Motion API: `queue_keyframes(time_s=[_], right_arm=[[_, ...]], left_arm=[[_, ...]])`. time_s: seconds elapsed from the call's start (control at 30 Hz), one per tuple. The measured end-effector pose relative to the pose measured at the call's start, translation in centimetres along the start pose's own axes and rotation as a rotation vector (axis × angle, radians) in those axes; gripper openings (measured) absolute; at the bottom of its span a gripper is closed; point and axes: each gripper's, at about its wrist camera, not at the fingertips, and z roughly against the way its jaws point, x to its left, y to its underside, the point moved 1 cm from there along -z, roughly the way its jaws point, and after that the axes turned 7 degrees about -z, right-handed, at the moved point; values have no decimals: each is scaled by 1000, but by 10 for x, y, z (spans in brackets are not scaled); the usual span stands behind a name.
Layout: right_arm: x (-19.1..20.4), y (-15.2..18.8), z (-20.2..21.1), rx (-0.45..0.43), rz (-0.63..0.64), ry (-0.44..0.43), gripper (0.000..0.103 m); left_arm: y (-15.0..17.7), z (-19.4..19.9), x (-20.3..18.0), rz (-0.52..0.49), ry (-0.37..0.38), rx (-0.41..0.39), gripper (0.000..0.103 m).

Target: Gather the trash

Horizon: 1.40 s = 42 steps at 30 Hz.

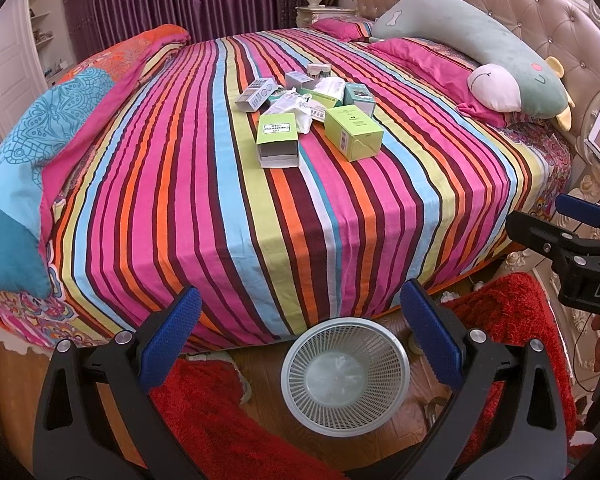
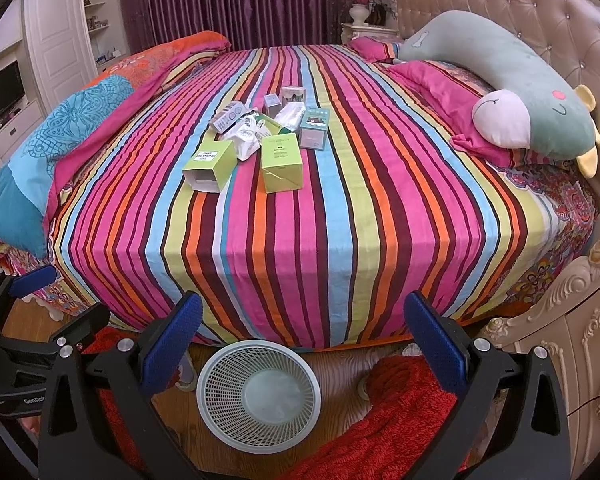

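- The trash (image 1: 308,112) is a loose heap of empty cartons and crumpled white wrappers in the middle of the striped bed (image 1: 228,216), well apart from both of your claws.
- Nearest you lie two light-green boxes: the open-ended "Deep Cleansing Oil" box (image 1: 278,142) and a closed green box (image 1: 354,132) just beside it; these look like the easiest first picks.
- The white mesh wastebasket (image 1: 346,376) stands on the wooden floor at the foot of the bed, between the red rugs, likely placed there so each piece makes a short drop off the bed edge.
- Your left claw (image 1: 300,340) is spread wide and empty, hanging over the basket and aimed at the pile.
- Your right claw (image 2: 303,344) is likewise spread and holds nothing, level with the left one and just beside it.
- Nothing appears collected yet; the basket looks empty, and you need a long forward reach.
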Motion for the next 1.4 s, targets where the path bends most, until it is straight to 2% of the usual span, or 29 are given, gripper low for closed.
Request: queue_keyframes(time_s=[0.8,1.33,1.4], right_arm=[[1,3,3,-31,25,30,96],[-3,-1,-11,-16,-17,-51,96],[-5,-2,-14,-27,-25,-61,96]], left_arm=[[2,-3,-1,19,-2,15,97],[-8,-27,6,40,28,23,97],[-12,-33,6,29,13,20,97]])
